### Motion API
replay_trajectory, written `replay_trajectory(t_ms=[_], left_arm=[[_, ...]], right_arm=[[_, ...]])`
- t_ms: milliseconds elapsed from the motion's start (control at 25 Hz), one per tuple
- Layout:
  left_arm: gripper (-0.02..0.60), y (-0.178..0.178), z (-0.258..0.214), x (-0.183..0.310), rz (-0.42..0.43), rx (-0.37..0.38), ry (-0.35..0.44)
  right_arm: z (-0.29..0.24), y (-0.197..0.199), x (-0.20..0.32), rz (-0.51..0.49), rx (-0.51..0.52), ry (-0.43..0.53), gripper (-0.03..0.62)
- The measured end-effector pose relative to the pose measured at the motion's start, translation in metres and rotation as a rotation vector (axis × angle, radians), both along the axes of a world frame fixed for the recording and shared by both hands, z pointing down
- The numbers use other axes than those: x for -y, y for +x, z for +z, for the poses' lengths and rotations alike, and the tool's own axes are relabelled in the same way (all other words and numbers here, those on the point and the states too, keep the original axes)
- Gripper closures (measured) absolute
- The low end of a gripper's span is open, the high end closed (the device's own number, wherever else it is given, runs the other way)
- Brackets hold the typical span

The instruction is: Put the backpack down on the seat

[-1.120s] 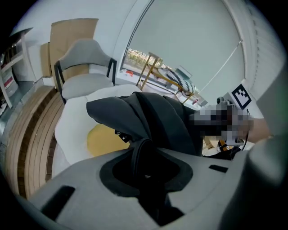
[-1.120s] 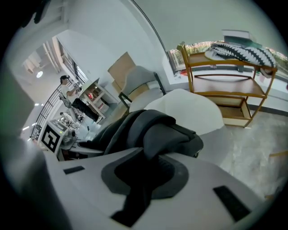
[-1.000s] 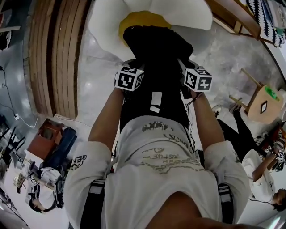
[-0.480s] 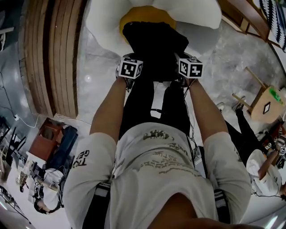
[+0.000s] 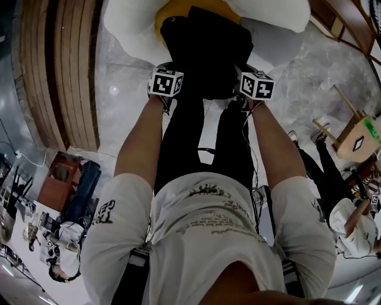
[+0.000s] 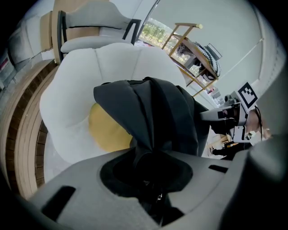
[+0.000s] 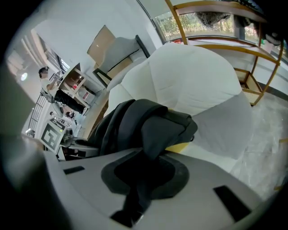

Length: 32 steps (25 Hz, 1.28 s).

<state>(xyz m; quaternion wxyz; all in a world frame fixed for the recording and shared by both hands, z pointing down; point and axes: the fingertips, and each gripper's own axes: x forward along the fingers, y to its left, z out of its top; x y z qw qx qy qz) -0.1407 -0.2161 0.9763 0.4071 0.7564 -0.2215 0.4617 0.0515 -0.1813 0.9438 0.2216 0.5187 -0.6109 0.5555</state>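
Observation:
A black backpack [image 5: 205, 47] hangs between my two grippers, over the yellow middle [image 5: 169, 11] of a white flower-shaped seat [image 5: 128, 33]. My left gripper [image 5: 168, 89] is shut on a fold of the backpack's fabric [image 6: 153, 117] at its near left side. On the near right side, my right gripper [image 5: 253, 92] is shut on another fold of the backpack [image 7: 144, 123]. The white seat [image 6: 72, 85] and its yellow cushion [image 6: 105, 130] lie just behind and under the bag. Whether the bag's bottom touches the seat [image 7: 202, 81] is hidden.
Wooden steps [image 5: 65, 77] run along the left. A small wooden stool [image 5: 351, 134] stands at the right, with a seated person [image 5: 348, 220] near it. A red box [image 5: 56, 184] lies at the lower left. A wooden shelf [image 6: 189, 54] stands behind the seat.
Both grippers have carried the backpack forward toward the seat. The bag now covers more of the yellow middle.

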Motion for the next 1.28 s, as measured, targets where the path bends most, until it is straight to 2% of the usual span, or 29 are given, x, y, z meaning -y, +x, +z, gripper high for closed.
replay_trajectory(t_ms=[320,520,560,600,640,720,1000,1040,1080,1120,1280], left_arm=[[0.469,-0.012,0.036,0.020,-0.125,0.090,-0.008],[0.406,-0.020,0.053,0.031,-0.115,0.116,0.023],[0.379,-0.023,0.060,0.033,-0.114,0.137,0.031],[0.364,-0.027,0.067,0.034,-0.115,0.158,0.034],[0.340,-0.031,0.073,0.034,-0.117,0.176,0.031],[0.299,-0.040,0.074,0.035,-0.133,0.201,0.021],[0.296,-0.066,0.039,0.029,-0.226,0.279,-0.020],[0.348,-0.070,0.034,0.028,-0.253,0.287,-0.018],[0.517,-0.073,0.027,0.026,-0.284,0.288,-0.008],[0.558,-0.074,0.017,0.023,-0.313,0.285,0.001],[0.560,-0.063,-0.036,0.009,-0.387,0.223,0.017]], right_arm=[[0.026,-0.007,0.028,-0.086,-0.039,-0.006,0.545],[0.037,-0.005,0.035,-0.074,-0.042,0.009,0.533],[0.041,-0.006,0.034,-0.063,-0.034,0.002,0.514],[0.044,-0.007,0.032,-0.053,-0.023,-0.011,0.452],[0.048,-0.008,0.029,-0.045,-0.014,-0.026,0.359],[0.050,-0.008,0.020,-0.045,-0.012,-0.046,0.345],[0.012,-0.001,0.012,-0.111,-0.030,-0.014,0.358],[0.003,0.000,0.013,-0.124,-0.035,-0.009,0.435],[-0.007,0.003,0.014,-0.140,-0.045,0.001,0.527],[-0.018,0.005,0.015,-0.156,-0.051,0.016,0.553],[-0.066,0.008,0.019,-0.172,-0.031,0.090,0.563]])
